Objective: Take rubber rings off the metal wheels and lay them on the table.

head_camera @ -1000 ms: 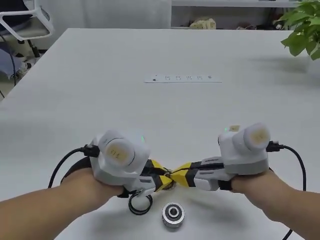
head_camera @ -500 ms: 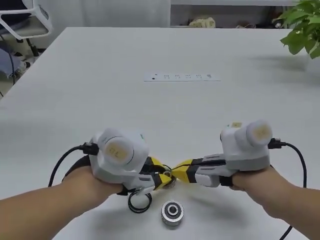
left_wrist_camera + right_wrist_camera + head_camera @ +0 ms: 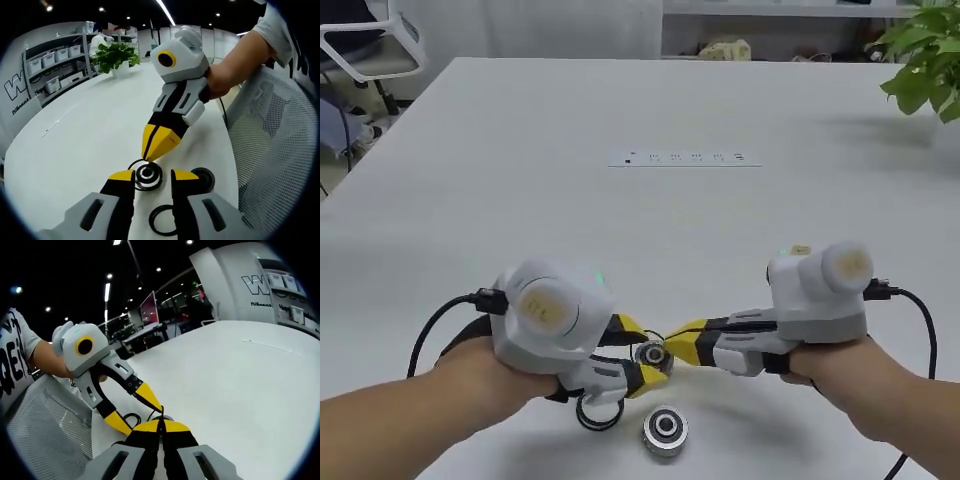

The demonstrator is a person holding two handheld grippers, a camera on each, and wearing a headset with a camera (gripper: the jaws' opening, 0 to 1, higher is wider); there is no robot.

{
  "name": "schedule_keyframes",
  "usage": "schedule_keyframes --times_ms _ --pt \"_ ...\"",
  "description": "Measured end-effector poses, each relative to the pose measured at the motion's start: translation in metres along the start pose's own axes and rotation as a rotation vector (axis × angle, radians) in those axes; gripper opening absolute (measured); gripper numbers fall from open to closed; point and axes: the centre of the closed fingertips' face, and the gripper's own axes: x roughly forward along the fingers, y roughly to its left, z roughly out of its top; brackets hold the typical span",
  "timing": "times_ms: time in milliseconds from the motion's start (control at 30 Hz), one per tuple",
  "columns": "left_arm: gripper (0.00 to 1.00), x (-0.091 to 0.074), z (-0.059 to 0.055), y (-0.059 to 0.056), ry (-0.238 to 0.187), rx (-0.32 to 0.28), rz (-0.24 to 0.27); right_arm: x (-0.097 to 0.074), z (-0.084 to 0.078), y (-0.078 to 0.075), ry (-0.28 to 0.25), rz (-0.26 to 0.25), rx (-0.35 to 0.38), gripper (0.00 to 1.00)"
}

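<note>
My left hand-held gripper (image 3: pixel 152 176) clamps the wheel (image 3: pixel 651 353), my right hand-held gripper (image 3: pixel 161 423) is pressed together, apparently pinching its rubber ring (image 3: pixel 131 164); I'd hold steady and peel evenly toward 3 o'clock.

Head view looks down; the 2 gripper views face each other up close, sharing the wheel (image 3: pixel 148 173).
</note>
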Motion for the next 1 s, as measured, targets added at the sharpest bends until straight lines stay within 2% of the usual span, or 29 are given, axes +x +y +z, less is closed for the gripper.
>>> schedule_keyframes --times_ms 333,1000 --pt "0.34 -0.013 0.006 0.000 -0.025 -0.007 0.010 -0.004 0.003 0.000 -0.012 0.002 0.011 0.00" --pt "0.49 -0.043 0.019 0.001 -0.095 -0.068 0.029 -0.009 0.013 0.004 -0.041 0.011 0.017 0.00"
